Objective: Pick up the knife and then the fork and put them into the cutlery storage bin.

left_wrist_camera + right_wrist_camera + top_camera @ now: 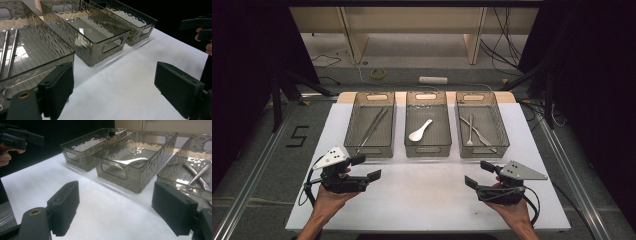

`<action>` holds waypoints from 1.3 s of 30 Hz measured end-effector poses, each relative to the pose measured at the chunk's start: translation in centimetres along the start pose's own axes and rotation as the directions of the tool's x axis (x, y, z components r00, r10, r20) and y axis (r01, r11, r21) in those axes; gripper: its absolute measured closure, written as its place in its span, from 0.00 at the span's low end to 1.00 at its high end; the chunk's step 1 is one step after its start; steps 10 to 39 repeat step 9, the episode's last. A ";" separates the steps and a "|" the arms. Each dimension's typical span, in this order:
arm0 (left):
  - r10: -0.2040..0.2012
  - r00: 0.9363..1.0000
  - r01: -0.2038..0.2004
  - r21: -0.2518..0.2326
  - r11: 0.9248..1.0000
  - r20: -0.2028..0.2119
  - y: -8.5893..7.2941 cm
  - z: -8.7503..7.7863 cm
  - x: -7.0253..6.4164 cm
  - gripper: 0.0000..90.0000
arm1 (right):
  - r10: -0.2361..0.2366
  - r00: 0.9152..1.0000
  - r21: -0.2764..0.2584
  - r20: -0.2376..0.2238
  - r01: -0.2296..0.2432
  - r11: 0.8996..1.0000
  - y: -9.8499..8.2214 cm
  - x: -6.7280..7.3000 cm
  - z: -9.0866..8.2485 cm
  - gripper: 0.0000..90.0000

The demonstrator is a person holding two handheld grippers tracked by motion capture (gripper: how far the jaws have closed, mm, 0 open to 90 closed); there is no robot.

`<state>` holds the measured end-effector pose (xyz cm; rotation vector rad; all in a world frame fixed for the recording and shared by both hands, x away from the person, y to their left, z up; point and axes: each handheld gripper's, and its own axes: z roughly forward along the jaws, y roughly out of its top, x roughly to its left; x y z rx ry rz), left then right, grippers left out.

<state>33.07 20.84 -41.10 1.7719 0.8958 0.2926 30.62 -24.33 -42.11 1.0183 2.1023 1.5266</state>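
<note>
Both grippers empty, hovering over the white mat

Left gripper (pixel 368 167) and right gripper (pixel 479 174) both have jaws spread wide with nothing between them; the nearest stuff, a fork and knife (pixel 475 132), sits in the right-hand bin (pixel 502 131), just beyond the right fingers (pixel 65 206), not touching

Your desk (pixel 427 200) fills the middle and lower part of the high view, its top covered in plain white, with a strip of bare wood along its far edge. Three smoky clear bins stand directly on it in a row across the upper middle of the frame, just beside one another but apart. You have the left bin (pixel 370 125) at upper left of the white top, the middle bin (pixel 427 123) at centre, and the right bin (pixel 482 124) at upper right. Their handle cut-outs face the near and far ends.
</note>
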 end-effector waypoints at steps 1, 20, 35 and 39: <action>0.001 1.000 -0.001 -0.001 1.000 0.001 0.0 0.0 0.0 0.17 | 0.003 1.000 -0.003 0.000 -0.003 1.000 -0.1 0.0 -0.1 0.24; 0.014 1.000 -0.014 0.003 1.000 -0.001 0.0 0.1 -0.2 0.17 | 0.021 0.999 -0.006 0.028 -0.021 1.000 -0.3 -0.6 -0.3 0.22; 0.014 1.000 -0.014 0.003 1.000 -0.001 0.0 0.1 -0.2 0.17 | 0.021 0.999 -0.006 0.028 -0.021 1.000 -0.3 -0.6 -0.3 0.22; 0.014 1.000 -0.014 0.003 1.000 -0.001 0.0 0.1 -0.2 0.17 | 0.021 0.999 -0.006 0.028 -0.021 1.000 -0.3 -0.6 -0.3 0.22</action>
